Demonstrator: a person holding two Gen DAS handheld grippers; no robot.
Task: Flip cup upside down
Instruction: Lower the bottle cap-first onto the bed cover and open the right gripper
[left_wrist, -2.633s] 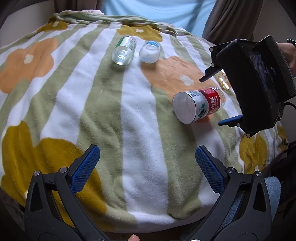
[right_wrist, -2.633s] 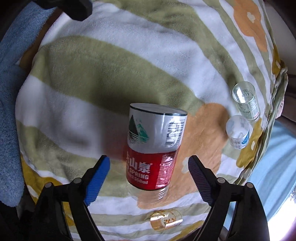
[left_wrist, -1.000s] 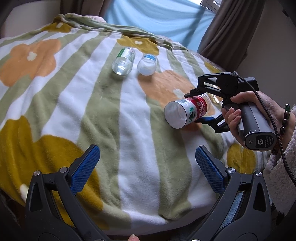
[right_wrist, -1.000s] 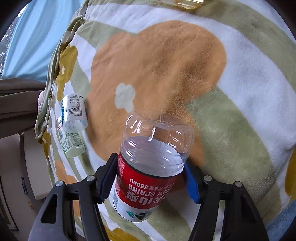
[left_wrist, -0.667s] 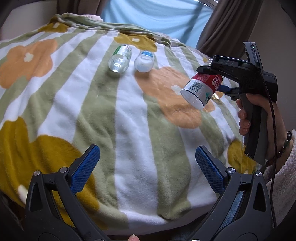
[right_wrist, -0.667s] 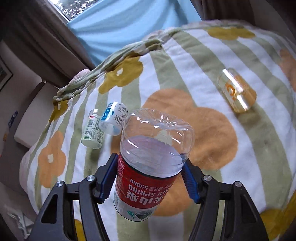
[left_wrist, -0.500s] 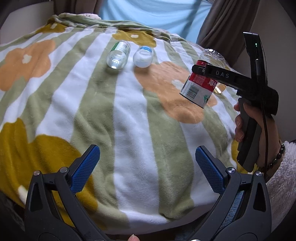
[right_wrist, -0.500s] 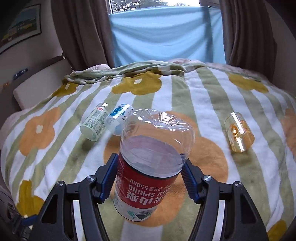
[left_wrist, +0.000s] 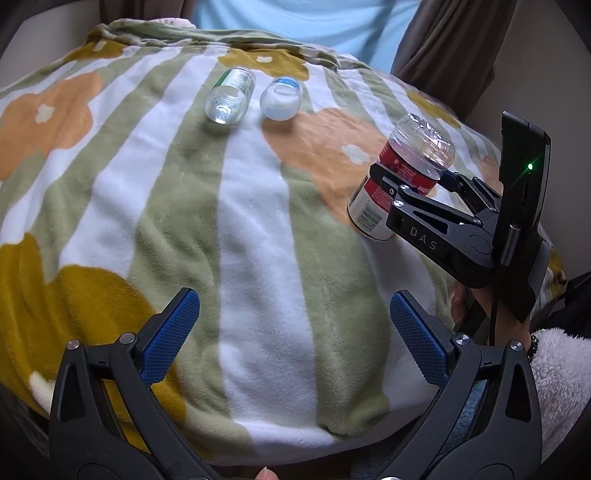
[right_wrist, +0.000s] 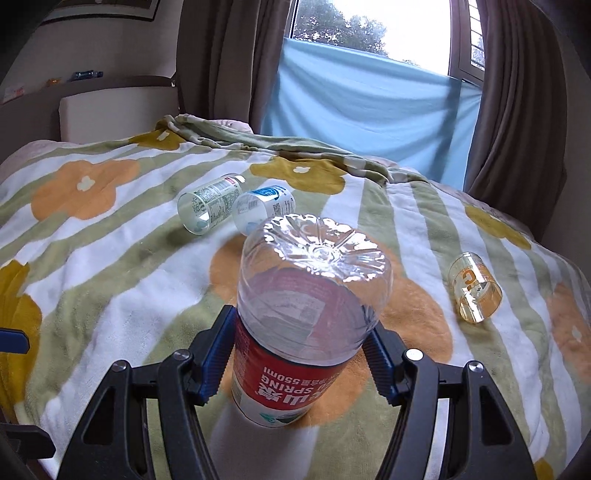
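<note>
The right tool (right_wrist: 301, 356) is clamped on the clear plastic cup with the red label (right_wrist: 306, 325), cut from a water bottle; its blue pads (right_wrist: 218, 350) press the label band from both sides. The cup is already inverted, its ribbed closed base up and open rim down, over the orange flower of the striped fleece blanket (left_wrist: 258, 229) on the bed. From the left wrist view it leans a little, and whether the rim touches the fleece cannot be told. To finish well, level the cup so the whole rim meets the blanket at once, lower it gently because soft fleece gives unevenly, and spread the pads only once it stands. The left tool (left_wrist: 291, 332) hangs wide open and empty at the near edge, well apart from the cup. Two small clear bottles (left_wrist: 255, 96) lie at the far side, and a yellow-tinted glass (right_wrist: 474, 291) lies to the right.
</note>
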